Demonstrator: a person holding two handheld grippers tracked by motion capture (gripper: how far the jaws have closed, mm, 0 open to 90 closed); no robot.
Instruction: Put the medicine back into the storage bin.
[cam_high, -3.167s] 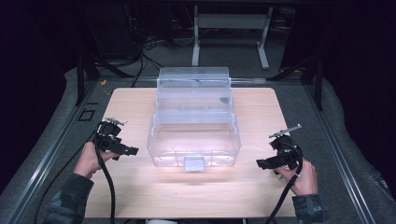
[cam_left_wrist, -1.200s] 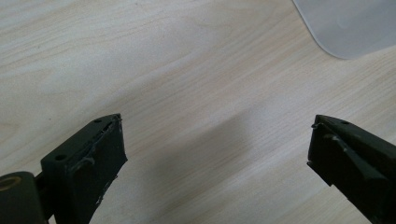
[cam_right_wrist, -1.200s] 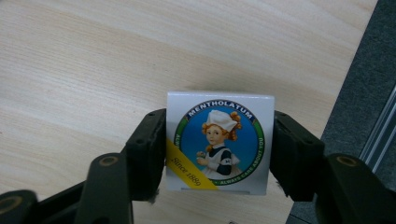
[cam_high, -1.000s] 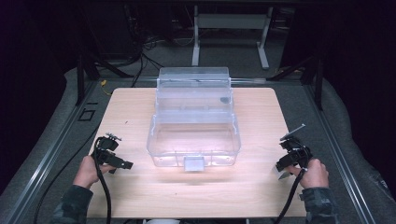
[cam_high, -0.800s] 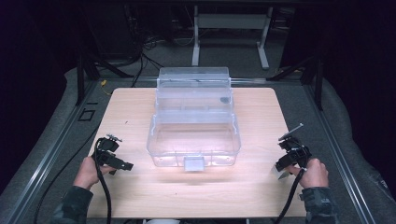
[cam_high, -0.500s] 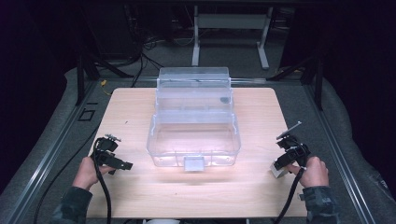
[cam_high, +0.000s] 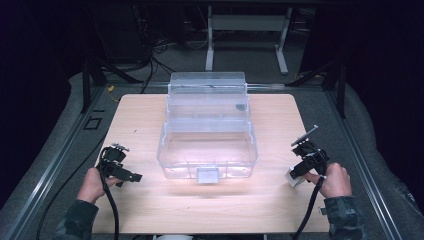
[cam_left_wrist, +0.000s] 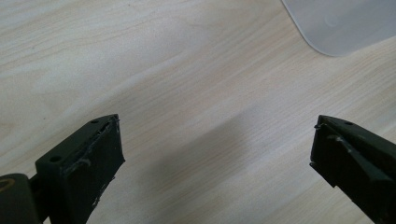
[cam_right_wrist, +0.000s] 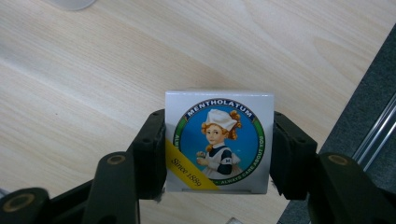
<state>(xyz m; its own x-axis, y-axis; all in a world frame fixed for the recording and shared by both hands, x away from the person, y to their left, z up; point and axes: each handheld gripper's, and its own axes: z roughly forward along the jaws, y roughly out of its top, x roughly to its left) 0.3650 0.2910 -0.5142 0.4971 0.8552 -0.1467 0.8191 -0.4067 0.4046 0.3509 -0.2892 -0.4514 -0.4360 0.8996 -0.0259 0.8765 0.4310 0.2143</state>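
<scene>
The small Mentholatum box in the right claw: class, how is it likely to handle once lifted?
The Mentholatum box is probably light card and may dent if squeezed. Its flat sides sit square between the right claw pads, so it should hold steady. The glossy print suggests it could slip under a loose grip.

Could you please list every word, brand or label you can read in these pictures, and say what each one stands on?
"MENTHOLATUM": along the top of the round emblem on the small silver box clamped in the right gripper.
"Since 1889": on the yellow stripe across that box's lower left corner.
White lettering along the emblem's green lower rim: too small to read.
The clear plastic bin: no readable text.
</scene>
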